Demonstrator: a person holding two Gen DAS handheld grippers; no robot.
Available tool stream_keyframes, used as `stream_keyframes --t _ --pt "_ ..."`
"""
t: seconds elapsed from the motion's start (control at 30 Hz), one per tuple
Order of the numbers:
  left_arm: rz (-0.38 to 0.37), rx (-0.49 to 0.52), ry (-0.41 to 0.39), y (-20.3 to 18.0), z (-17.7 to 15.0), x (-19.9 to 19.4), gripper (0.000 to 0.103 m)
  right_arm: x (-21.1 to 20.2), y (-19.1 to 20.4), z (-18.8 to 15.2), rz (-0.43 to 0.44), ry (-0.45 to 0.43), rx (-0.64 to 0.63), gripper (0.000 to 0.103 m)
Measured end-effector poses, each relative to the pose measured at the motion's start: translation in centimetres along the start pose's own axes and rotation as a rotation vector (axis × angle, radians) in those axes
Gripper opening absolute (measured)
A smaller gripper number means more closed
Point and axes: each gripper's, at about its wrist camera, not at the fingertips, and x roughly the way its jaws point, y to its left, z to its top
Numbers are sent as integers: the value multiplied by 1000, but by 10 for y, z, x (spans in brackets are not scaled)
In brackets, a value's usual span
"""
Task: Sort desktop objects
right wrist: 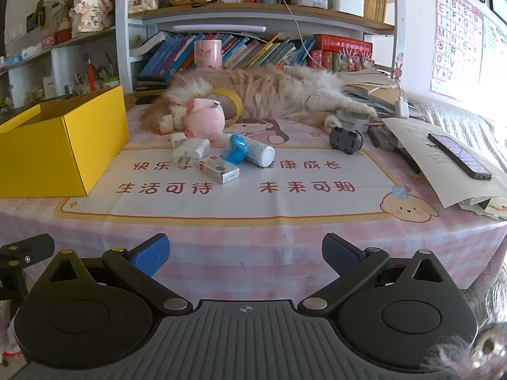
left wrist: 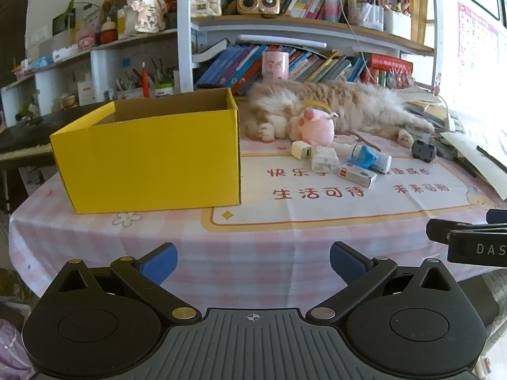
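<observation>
Desktop objects [right wrist: 221, 155] on pink checked tablecloth [right wrist: 253, 253] before crowded bookshelves [right wrist: 253, 15]

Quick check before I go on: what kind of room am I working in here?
Most likely a child's study desk at home: packed bookshelves behind the desk, an alphabet poster on the wall, a cartoon-print tablecloth, and a cat asleep on it.

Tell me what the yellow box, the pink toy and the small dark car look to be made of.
Yellow box: likely cardboard, matte yellow outside; brown inner walls and folded flaps suggest it.
Pink toy: plush fabric, soft and fuzzy in outline.
Dark car: probably plastic or metal with a dull grey finish; too small to tell.
</observation>
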Motion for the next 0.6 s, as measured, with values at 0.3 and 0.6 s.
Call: stream_keyframes --t 0.3,0.6 --pt "9 -10 1 2 0 -4 103 -3 0 -1 6 0 -3 103" --pt "14 -11 5 3 -1 -5 103 -4 -1 -3 6 6 3 103"
